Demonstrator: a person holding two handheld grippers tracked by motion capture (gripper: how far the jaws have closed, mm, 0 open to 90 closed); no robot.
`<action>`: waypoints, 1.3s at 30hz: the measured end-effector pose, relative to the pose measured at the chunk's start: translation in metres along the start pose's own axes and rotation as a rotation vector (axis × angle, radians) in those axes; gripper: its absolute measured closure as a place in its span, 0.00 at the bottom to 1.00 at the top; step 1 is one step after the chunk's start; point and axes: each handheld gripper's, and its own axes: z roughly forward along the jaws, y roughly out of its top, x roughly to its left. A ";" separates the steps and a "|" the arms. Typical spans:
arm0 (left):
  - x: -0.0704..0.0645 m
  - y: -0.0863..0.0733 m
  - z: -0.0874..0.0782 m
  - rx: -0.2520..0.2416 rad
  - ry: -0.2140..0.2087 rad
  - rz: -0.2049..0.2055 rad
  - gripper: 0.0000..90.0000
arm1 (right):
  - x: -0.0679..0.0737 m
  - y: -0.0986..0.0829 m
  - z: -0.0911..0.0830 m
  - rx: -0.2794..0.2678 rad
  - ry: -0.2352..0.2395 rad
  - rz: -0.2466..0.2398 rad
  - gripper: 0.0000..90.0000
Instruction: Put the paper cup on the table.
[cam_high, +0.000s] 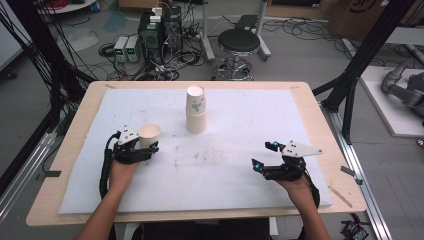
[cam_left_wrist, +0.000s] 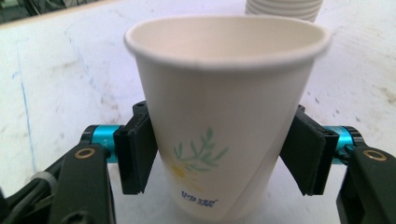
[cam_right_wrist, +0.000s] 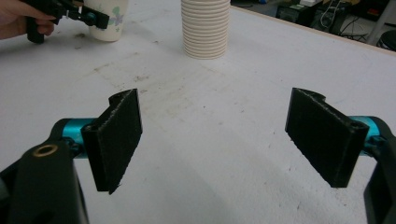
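A white paper cup (cam_high: 149, 134) with a green sprig print stands upright on the white mat at the left. My left gripper (cam_high: 147, 144) is around it, and in the left gripper view both black pads (cam_left_wrist: 137, 154) press the walls of the cup (cam_left_wrist: 224, 93) low down. A tall stack of paper cups (cam_high: 196, 110) stands mid-table beyond it, its ribbed base (cam_right_wrist: 205, 28) showing in the right gripper view. My right gripper (cam_high: 263, 155) rests at the right over bare mat, wide open (cam_right_wrist: 215, 135) with nothing between its jaws.
The white mat (cam_high: 240, 170) covers a wooden table (cam_high: 320, 125). Beyond the far edge are a black stool (cam_high: 239, 42), computer boxes (cam_high: 159, 30) and loose cables on the floor. Black frame posts (cam_high: 360, 60) stand at the right.
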 end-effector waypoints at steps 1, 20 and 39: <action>0.000 -0.001 -0.002 0.008 -0.001 0.002 0.37 | 0.000 0.000 0.000 0.001 0.001 0.001 0.21; 0.014 -0.017 -0.058 -0.188 -0.090 -0.079 0.17 | -0.008 -0.005 -0.009 0.016 -0.046 0.009 0.21; -0.008 0.003 -0.068 -0.408 -0.217 -0.004 0.16 | -0.013 -0.007 -0.025 0.015 -0.125 0.021 0.21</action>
